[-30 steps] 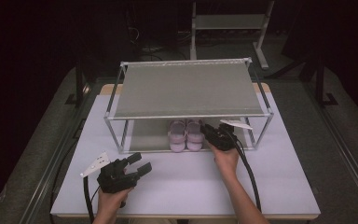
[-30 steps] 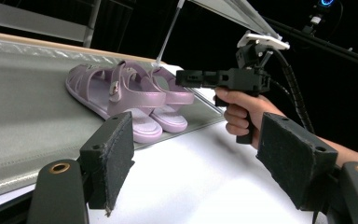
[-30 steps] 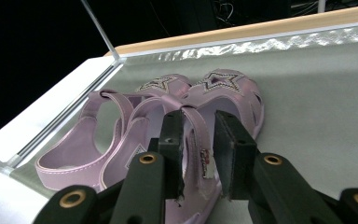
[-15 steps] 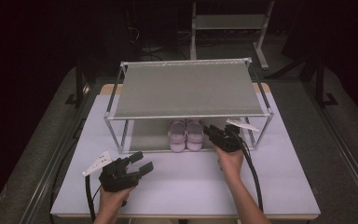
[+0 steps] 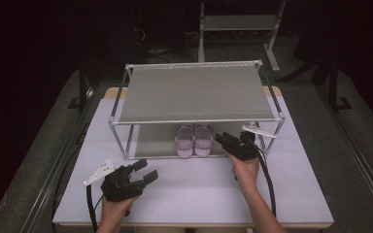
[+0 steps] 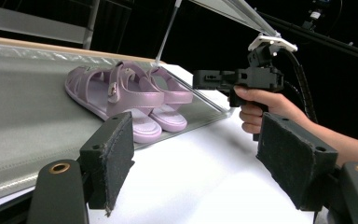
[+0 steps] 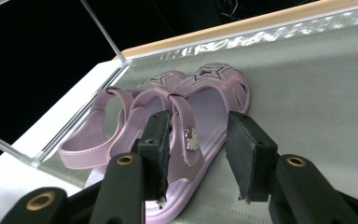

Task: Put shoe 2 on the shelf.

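Since 1.0 s ago the right gripper [image 5: 229, 141] has pulled back slightly from the 2 lilac sandals [image 5: 194, 141], which sit side by side on the lower shelf of the shoe rack [image 5: 194, 119], and the left gripper [image 5: 143, 171] has shifted little. Its fingers [image 7: 156, 149] are spread and empty, the nearer sandal's strap just beyond them, probably lined up for a grasp. The left gripper's fingers [image 6: 114, 158], also spread, wait well back over the white table [image 5: 199, 187]; the upper shelf hides the sandals' toes from above.
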`<state>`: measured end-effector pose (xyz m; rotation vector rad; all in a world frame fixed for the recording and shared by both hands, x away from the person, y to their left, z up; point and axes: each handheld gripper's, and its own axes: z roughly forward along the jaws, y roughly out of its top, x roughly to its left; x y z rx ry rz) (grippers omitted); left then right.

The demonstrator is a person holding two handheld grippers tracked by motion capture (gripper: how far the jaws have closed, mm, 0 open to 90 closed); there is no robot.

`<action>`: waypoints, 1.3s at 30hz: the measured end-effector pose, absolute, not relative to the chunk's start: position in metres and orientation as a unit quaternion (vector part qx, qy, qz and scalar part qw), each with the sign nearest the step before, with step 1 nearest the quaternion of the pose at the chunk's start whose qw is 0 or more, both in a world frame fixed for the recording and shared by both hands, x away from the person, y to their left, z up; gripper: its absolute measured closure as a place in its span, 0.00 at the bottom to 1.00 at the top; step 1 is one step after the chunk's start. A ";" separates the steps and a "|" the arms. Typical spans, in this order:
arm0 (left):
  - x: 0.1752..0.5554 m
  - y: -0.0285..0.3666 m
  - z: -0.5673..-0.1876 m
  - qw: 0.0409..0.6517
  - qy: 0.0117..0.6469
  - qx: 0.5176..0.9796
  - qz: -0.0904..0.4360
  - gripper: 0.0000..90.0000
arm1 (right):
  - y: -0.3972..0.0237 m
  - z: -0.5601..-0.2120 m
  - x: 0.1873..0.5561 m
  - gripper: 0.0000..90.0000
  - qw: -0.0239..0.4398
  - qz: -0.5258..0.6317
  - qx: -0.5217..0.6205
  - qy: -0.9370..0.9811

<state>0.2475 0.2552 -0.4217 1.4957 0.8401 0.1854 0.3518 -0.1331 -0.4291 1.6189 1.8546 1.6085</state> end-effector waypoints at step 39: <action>0.247 0.254 -0.422 0.649 0.370 0.660 0.081 0.30 | -0.161 -0.423 0.328 0.56 0.086 0.532 0.525 0.659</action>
